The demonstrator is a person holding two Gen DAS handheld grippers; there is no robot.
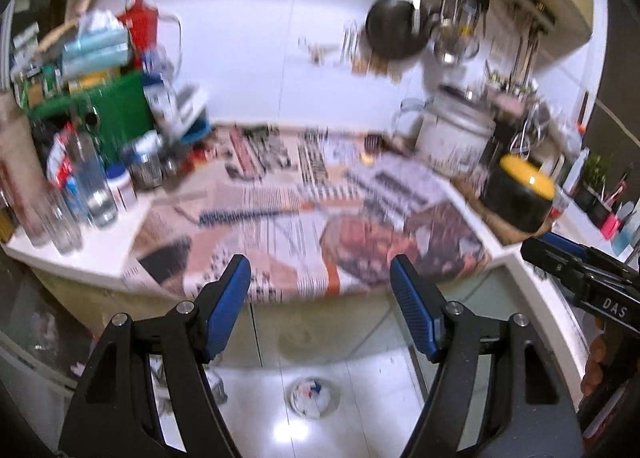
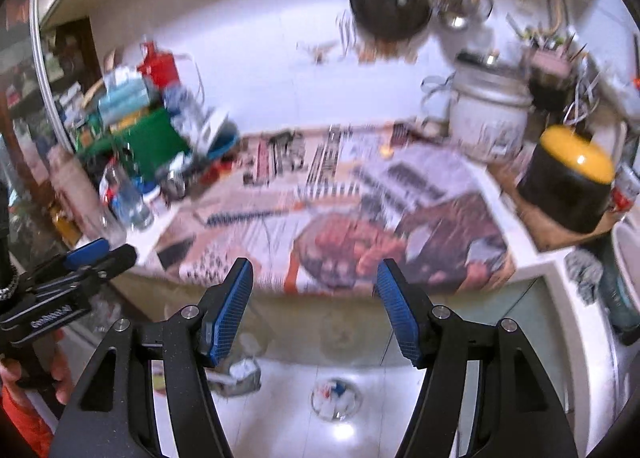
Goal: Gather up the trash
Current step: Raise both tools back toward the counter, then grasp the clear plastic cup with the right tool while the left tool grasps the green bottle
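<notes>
A small round bin (image 1: pixel 314 398) (image 2: pixel 336 398) stands on the white floor below the counter, holding crumpled white scraps with red and blue bits. More crumpled litter (image 2: pixel 240 374) lies on the floor to its left. My left gripper (image 1: pixel 320 264) hangs open in front of the counter edge with nothing between its blue pads. My right gripper (image 2: pixel 314 265) is open and empty too, at about the same height. Each shows in the other's view, the right gripper (image 1: pixel 536 248) at the right edge and the left gripper (image 2: pixel 100 254) at the left edge. Both views are blurred.
Newspaper (image 1: pixel 304 218) covers the white counter (image 1: pixel 80 258). Bottles, jars and a green box (image 1: pixel 120 110) crowd its left end. A white pot (image 1: pixel 456 134) and a black tub with a yellow lid (image 1: pixel 520 194) stand on the right. A dark pan (image 1: pixel 396 30) hangs on the wall. Cabinet doors (image 1: pixel 472 298) lie below.
</notes>
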